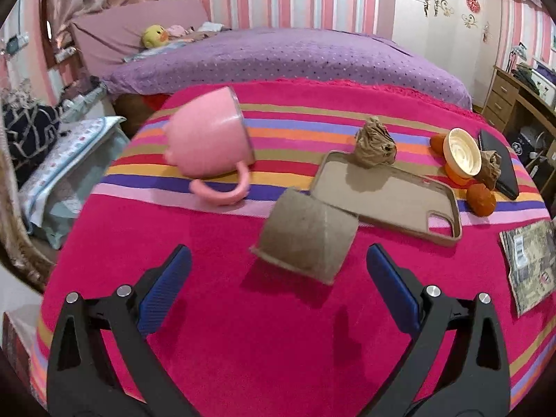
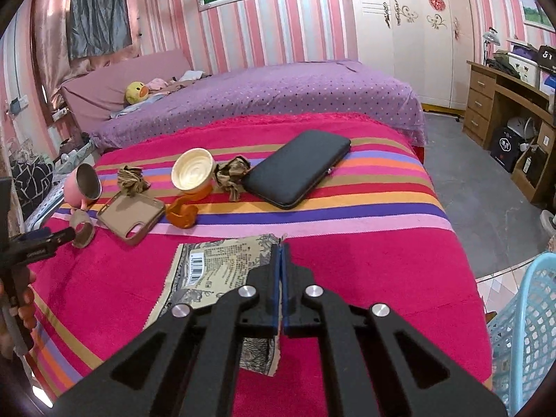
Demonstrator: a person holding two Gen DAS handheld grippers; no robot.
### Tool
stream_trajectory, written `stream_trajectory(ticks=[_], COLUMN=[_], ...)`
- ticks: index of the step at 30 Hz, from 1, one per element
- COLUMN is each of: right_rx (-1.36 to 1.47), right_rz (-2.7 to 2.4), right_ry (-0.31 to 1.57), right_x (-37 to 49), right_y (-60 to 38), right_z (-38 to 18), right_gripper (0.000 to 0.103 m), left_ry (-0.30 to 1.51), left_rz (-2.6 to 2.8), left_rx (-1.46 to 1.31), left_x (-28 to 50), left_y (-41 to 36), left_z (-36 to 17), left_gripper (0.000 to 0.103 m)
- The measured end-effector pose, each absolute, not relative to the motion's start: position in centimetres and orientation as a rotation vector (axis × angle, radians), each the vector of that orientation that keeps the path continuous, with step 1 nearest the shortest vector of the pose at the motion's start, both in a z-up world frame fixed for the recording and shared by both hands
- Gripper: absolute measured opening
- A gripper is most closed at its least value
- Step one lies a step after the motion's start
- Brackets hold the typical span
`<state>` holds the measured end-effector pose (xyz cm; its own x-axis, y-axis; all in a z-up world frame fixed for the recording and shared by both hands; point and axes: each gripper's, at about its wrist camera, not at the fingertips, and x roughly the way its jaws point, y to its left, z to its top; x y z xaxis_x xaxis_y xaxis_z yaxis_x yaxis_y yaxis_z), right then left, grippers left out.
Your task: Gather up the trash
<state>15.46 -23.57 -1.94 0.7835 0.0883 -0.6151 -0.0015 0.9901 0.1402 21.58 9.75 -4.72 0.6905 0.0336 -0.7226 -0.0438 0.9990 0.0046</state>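
wrapper [image 2: 215, 267] is clamped edgewise in the right tool [image 2: 280, 253]; left tool [image 1: 278, 264] gapes wide behind cardboard roll [image 1: 305, 239].

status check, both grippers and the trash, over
Left gripper open, straddling cardboard roll, not yet closed. Right gripper shut on printed wrapper. Phone case touches the roll's far end; blue basket at right.

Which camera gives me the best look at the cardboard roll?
Left wrist view: the cardboard roll lies large and central, just ahead of the open left gripper. In the right wrist view the roll is small at the far left edge, partly hidden behind the left gripper.
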Motion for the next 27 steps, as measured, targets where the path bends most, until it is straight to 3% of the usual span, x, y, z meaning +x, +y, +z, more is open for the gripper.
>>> stream_trajectory(ticks=[2, 6, 10, 12, 16, 17, 18, 21, 27], right_rx=[0.136, 0.133, 0.134, 0.135, 0.134, 0.13, 0.126, 0.119, 0.111], right_rz=[0.053, 0.069, 0.084, 0.092, 0.108, 0.108, 0.11, 0.113, 0.104], right_ry=[0.671, 0.675, 0.673, 0.665, 0.647, 0.641, 0.632, 0.603, 0.56], right_x=[15.5, 15.7, 15.6, 15.4, 15.1, 14.9, 14.8, 14.3, 13.2], right_y=[-23.7, -23.6, -23.4, -23.5, -23.4, -23.3, -23.2, -23.1, -23.7], right_z=[-2.0, -2.4, -2.5, -2.3, -1.9, -1.8, -1.6, -1.0, 0.0], right_gripper=[0.001, 0.001, 0.001, 0.001, 0.001, 0.001, 0.001, 0.001, 0.001], left_ry=[0.811, 0.808, 0.807, 0.808, 0.808, 0.805, 0.804, 0.795, 0.784], left_rz=[0.026, -0.013, 0.038, 0.061, 0.06, 0.066, 0.076, 0.087, 0.084], left_rx=[-0.031, -0.008, 0.089, 0.099, 0.049, 0.049, 0.052, 0.034, 0.023], left_x=[22.2, 22.4, 22.1, 21.9, 21.2, 21.0, 21.0, 20.6, 19.6], left_y=[9.5, 8.2, 7.1, 7.3, 8.4, 8.6, 8.8, 9.1, 10.0], left_z=[-4.7, -4.6, -5.0, -5.1, -4.6, -4.5, -4.5, -4.0, -3.8], left_gripper=[0.094, 0.07, 0.058, 0.045, 0.03, 0.015, 0.01, 0.004, 0.003])
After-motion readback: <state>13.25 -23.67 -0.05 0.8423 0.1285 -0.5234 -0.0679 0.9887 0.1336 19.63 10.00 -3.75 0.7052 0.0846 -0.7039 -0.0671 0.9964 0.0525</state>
